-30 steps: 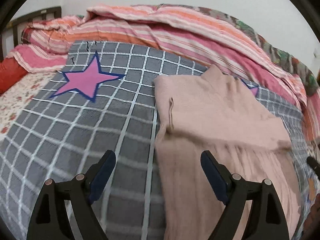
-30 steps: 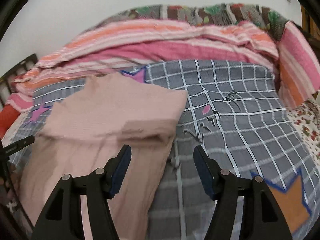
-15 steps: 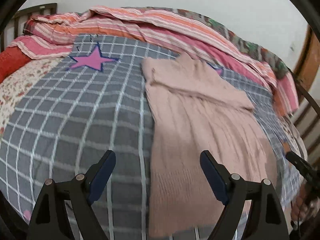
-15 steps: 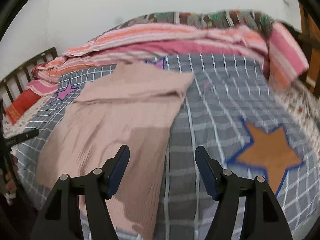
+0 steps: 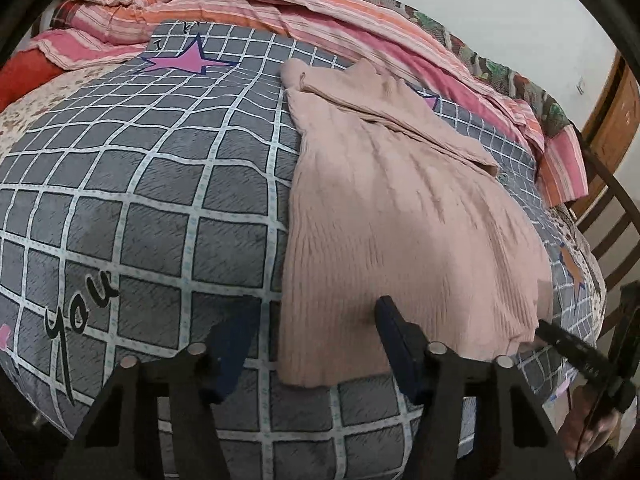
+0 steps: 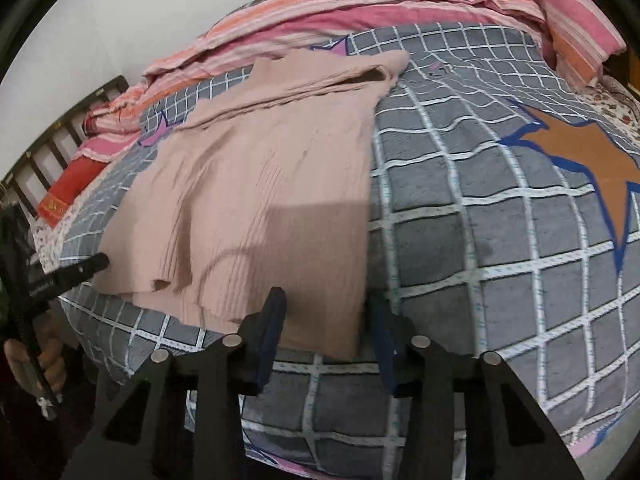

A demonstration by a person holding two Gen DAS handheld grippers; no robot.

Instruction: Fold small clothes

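Observation:
A pale pink ribbed knit garment (image 5: pixel 400 216) lies flat on the grey checked blanket (image 5: pixel 160 184), its far end folded over into a band. It also shows in the right wrist view (image 6: pixel 260 184). My left gripper (image 5: pixel 314 332) is open and empty, its jaws straddling the garment's near left hem corner. My right gripper (image 6: pixel 328 316) is open and empty, its jaws straddling the near right hem corner. Each gripper's tip shows at the edge of the other's view.
A striped pink and orange quilt (image 5: pixel 320 8) is bunched along the wall behind. A red pillow (image 6: pixel 68 188) and dark bed rails (image 6: pixel 52 140) stand at the left end. Wooden rails (image 5: pixel 608 208) stand at the right end. The blanket's near edge drops off.
Both grippers have pulled back from the garment's folded far end to its near hem, and stayed open throughout. The garment lies as before.

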